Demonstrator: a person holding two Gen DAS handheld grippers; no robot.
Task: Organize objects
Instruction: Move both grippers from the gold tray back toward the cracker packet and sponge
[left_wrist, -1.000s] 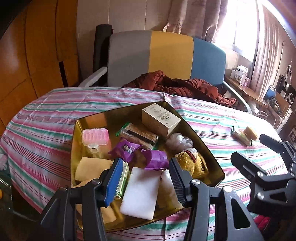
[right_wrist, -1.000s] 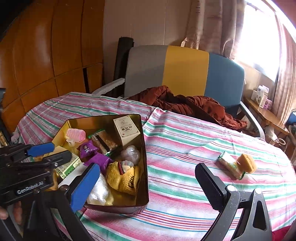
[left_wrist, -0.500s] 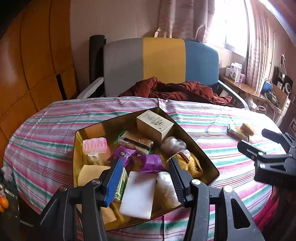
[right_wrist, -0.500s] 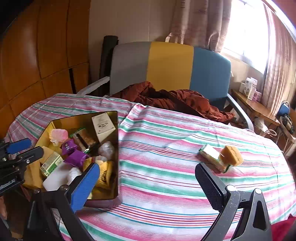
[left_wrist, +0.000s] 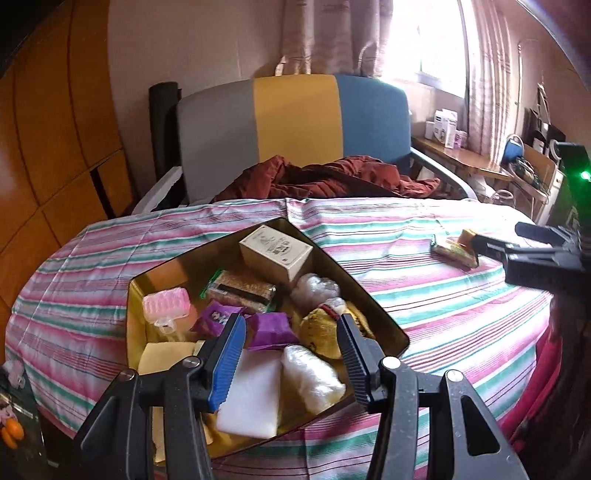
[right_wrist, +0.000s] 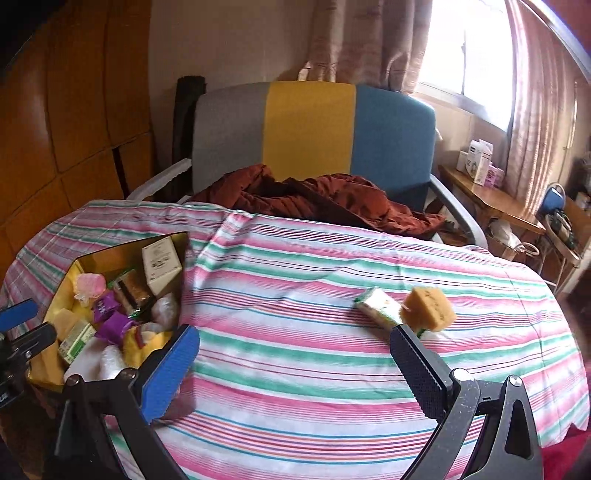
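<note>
Round table (right_wrist: 295, 369) covered with a pink, green and white striped cloth. On its left part, a gold tin (left_wrist: 373, 295), packed full. Inside: a cream box (left_wrist: 275, 254) at the far corner, a pink soap (left_wrist: 166, 306), two purple packets (left_wrist: 271, 328), a brown snack bar (left_wrist: 240, 288), a flat white block (left_wrist: 251, 395), a yellow soft toy (left_wrist: 321, 332) and two clear wrapped lumps.

Left gripper (left_wrist: 291, 354) hung just above the near end of the tin. Fingers partly spread, nothing between them, nothing touched.

Right gripper (right_wrist: 291, 373) held over bare cloth, to the right of the tin. Fingers spread wide, nothing pinched.

Still out on the cloth, well apart from the tin: a green and white packet (right_wrist: 376, 306) and a yellow sponge (right_wrist: 428, 308), touching each other. Lay just past the right finger's tip in the right wrist view.

Behind the table, a grey, yellow and blue chair (right_wrist: 310, 129) with a dark red blanket (right_wrist: 314, 199) heaped on the seat.
</note>
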